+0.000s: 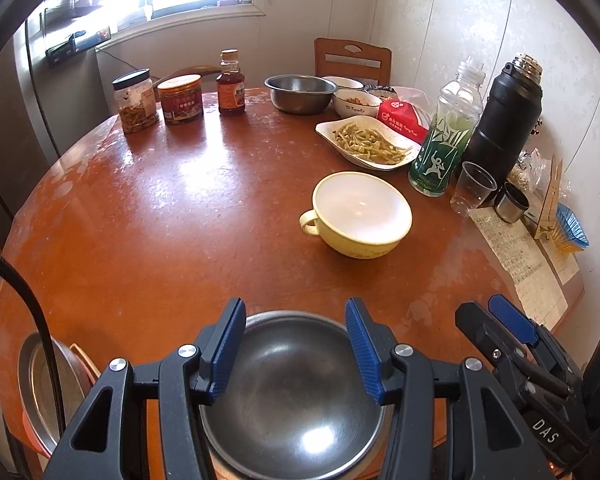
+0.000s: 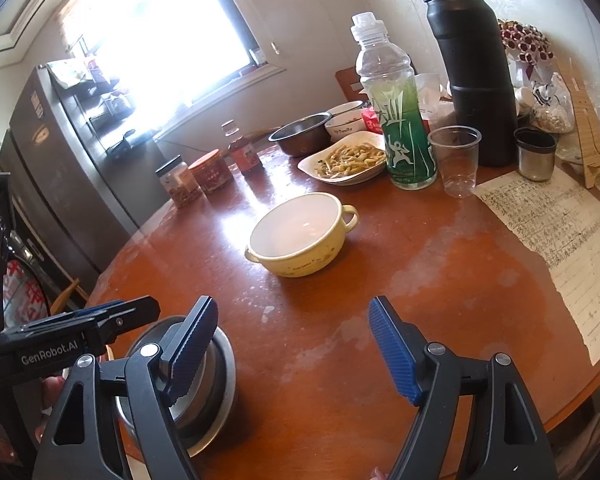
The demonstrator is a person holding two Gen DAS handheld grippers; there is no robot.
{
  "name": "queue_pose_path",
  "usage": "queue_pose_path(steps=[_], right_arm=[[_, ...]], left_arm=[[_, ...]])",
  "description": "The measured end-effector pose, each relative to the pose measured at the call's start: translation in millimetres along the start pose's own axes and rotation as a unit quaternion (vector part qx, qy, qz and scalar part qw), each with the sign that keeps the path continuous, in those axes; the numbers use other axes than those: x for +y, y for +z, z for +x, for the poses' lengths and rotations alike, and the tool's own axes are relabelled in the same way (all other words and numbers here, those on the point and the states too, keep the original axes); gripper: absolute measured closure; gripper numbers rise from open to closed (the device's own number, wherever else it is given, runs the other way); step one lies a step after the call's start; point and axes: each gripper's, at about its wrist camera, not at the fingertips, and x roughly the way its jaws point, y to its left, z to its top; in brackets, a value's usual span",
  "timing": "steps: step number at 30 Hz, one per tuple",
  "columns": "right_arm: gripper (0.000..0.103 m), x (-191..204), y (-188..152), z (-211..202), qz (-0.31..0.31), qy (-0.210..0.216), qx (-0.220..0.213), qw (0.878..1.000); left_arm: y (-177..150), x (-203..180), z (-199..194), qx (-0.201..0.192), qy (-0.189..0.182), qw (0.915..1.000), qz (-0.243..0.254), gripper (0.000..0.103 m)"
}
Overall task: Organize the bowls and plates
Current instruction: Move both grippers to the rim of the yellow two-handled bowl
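A steel bowl [image 1: 296, 384] sits at the near edge of the round wooden table [image 1: 160, 208], and my left gripper [image 1: 296, 344] hangs open just above it, one finger on each side. It also shows in the right wrist view [image 2: 216, 380]. A yellow two-handled bowl [image 1: 360, 216] stands empty mid-table, also seen from the right [image 2: 300, 236]. My right gripper [image 2: 292, 344] is open and empty over bare table to the right of the steel bowl. A white plate of bean sprouts [image 1: 368, 142], a second steel bowl [image 1: 300, 92] and white bowls [image 1: 356, 102] stand at the back.
Jars [image 1: 136, 100] and a sauce bottle [image 1: 231, 84] stand back left. A green bottle [image 1: 444, 136], black thermos [image 1: 504, 120], plastic cup [image 1: 474, 192], small steel cup [image 1: 510, 202] and papers [image 1: 520, 260] crowd the right side. A metal basin [image 1: 48, 384] lies below the table's left edge.
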Motion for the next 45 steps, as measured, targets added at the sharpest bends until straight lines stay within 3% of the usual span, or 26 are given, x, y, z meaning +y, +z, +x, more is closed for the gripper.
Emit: queue_pose_path(steps=[12,21,26,29,33,41,45], right_arm=[[0.018,-14.5,11.2,24.1,0.036,0.004,-0.003,0.999],[0.015,-24.1,23.0,50.2,0.071,-0.002,-0.006,0.997],[0.015,-28.2,26.7,67.6,0.091,0.002,0.013,0.996],[0.015,-26.5,27.8,78.5,0.096,0.001,0.026,0.995],[0.015,-22.2,27.7,91.3,0.101,0.007,0.038,0.994],[0.015,-24.8,29.7,107.7,0.117,0.014,0.04,0.992],[0.016,-23.3,31.4,119.8,0.105,0.008,0.062,0.993]], left_arm=[[38.9,-8.5,36.1,0.032,-0.018,0.9991,0.019,0.051],[73.8,-6.3,60.9,0.046,-0.008,0.9986,0.025,0.047],[94.7,-12.8,84.0,0.059,0.016,0.9971,0.047,0.045],[103.2,-15.7,104.0,0.082,0.006,0.9952,0.053,0.045],[110.7,-20.0,125.5,0.097,0.03,0.9924,0.069,0.044],[115.5,-21.2,161.2,0.136,0.016,0.9884,0.066,0.044],[111.3,-23.0,172.1,0.155,0.017,0.985,0.074,0.044]])
